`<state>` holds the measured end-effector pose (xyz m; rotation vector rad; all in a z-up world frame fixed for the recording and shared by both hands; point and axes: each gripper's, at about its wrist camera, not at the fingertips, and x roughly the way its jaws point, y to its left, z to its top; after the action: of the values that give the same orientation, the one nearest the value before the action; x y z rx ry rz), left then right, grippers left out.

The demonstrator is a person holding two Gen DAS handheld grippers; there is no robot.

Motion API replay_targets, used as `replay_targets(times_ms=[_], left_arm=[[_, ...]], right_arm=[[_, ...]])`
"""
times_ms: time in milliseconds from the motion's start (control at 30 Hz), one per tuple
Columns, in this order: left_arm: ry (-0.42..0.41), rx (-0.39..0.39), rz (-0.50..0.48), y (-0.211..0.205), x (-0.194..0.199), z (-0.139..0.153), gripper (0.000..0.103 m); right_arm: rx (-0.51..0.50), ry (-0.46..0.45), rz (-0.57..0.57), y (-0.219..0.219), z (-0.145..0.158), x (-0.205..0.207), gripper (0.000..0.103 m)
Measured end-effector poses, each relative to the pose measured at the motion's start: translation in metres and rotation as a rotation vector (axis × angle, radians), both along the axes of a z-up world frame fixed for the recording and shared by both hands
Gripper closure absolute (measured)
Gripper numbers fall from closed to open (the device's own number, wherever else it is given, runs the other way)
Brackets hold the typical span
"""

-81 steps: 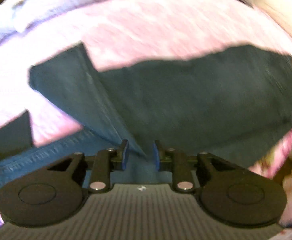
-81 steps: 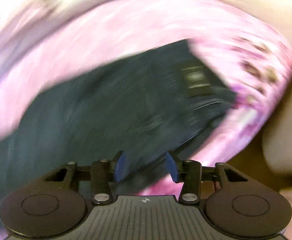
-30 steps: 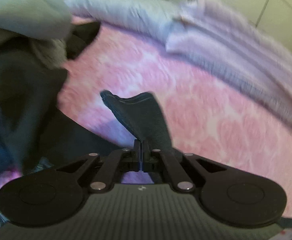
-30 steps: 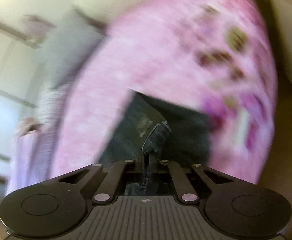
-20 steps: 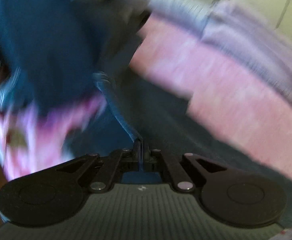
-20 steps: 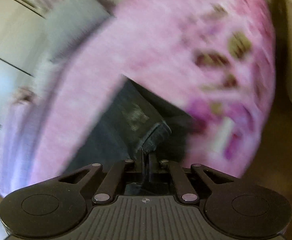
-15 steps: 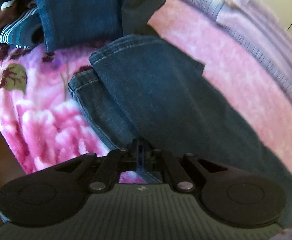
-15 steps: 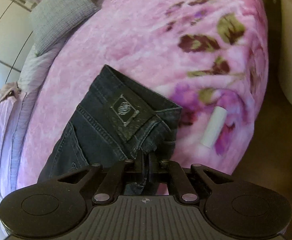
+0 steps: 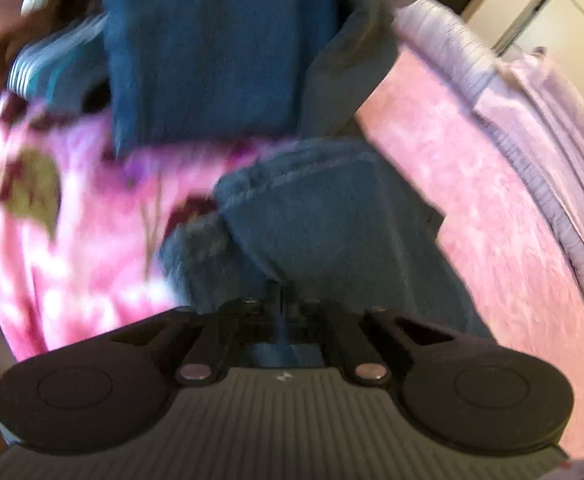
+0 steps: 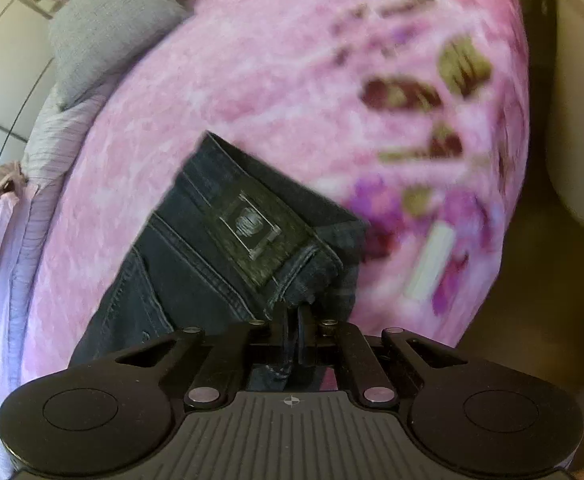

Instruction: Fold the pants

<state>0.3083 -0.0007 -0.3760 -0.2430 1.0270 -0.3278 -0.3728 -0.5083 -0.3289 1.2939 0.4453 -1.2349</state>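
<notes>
Dark blue jeans [image 9: 331,232] lie on a pink floral blanket [image 9: 72,240]. In the left wrist view my left gripper [image 9: 286,300] is shut on the leg end, whose hems lie doubled over just ahead of it. In the right wrist view the waistband with its dark leather patch [image 10: 252,228] lies folded on the blanket [image 10: 252,80]. My right gripper [image 10: 292,316] is shut on the waistband's near corner [image 10: 303,276], low over the blanket.
A folded blue garment [image 9: 212,48] and a striped cloth [image 9: 40,68] lie beyond the leg ends. Lilac bedding [image 9: 531,120] runs along the blanket's right side. A grey cushion [image 10: 108,28] sits at the bed's far end, a white cylinder [image 10: 431,260] lies near the bed's edge.
My left gripper swept the leg end across the bed and down onto the blanket beside the folded blue garment. My right gripper kept its hold on the waistband and sank slightly.
</notes>
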Motion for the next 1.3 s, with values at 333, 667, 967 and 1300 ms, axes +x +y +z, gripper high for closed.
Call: replay_targets(times_ms=[333,667,967,1300], left_arm=[[-0.023,0.113,-0.078,0.031,-0.039,-0.007,0.103],[-0.163,0.028,-0.172,0.000,-0.033,0.039,0.103],[-0.135,0.197,-0.202,-0.002,-0.040,0.004,0.103],[-0.143,0.319,-0.199,-0.016,-0.044,0.001,0.094]], right_arm=[[0.003,0.080,0.067,-0.013,0.005,-0.002,0.103],[-0.041,0.035,0.054,-0.011,0.010,-0.006,0.103],[-0.109,-0.063,-0.010,0.017,0.009,-0.031,0.103],[0.014,0.162,0.062,0.014,-0.013,-0.003,0.068]])
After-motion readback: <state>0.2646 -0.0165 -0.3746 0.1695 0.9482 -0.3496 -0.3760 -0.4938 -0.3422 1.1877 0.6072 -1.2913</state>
